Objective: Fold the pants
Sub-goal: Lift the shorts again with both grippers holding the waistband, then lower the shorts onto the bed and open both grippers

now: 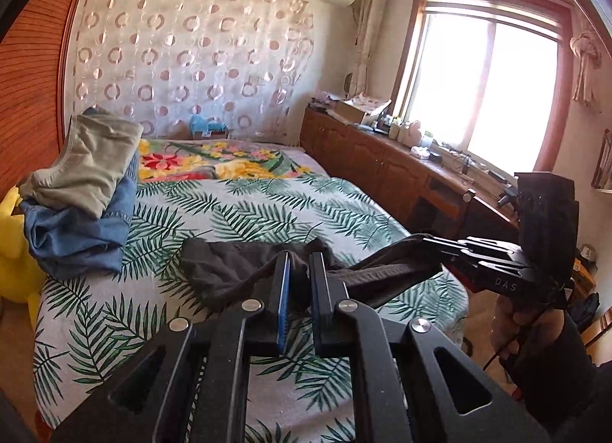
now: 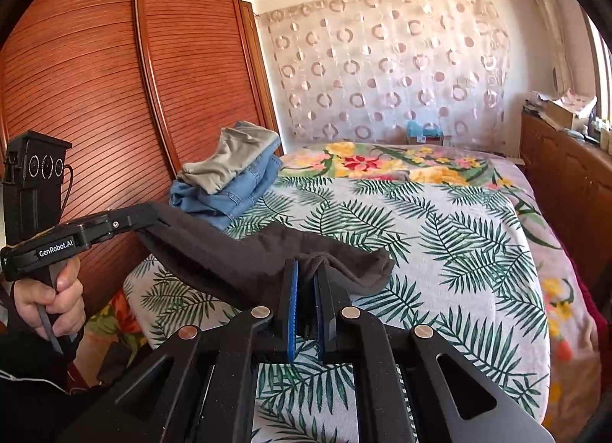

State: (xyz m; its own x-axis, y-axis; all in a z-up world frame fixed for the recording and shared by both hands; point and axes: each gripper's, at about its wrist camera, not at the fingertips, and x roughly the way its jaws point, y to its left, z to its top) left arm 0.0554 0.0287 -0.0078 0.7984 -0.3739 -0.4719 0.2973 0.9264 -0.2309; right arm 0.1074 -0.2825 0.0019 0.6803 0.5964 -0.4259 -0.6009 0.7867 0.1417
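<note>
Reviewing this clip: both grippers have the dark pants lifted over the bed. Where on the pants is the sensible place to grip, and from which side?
Probably where they are now: the left gripper and right gripper each pinch the top edge of the dark pants, near opposite ends, coming from the foot of the bed. Held so, the cloth spans between them and the rest hangs free.
</note>
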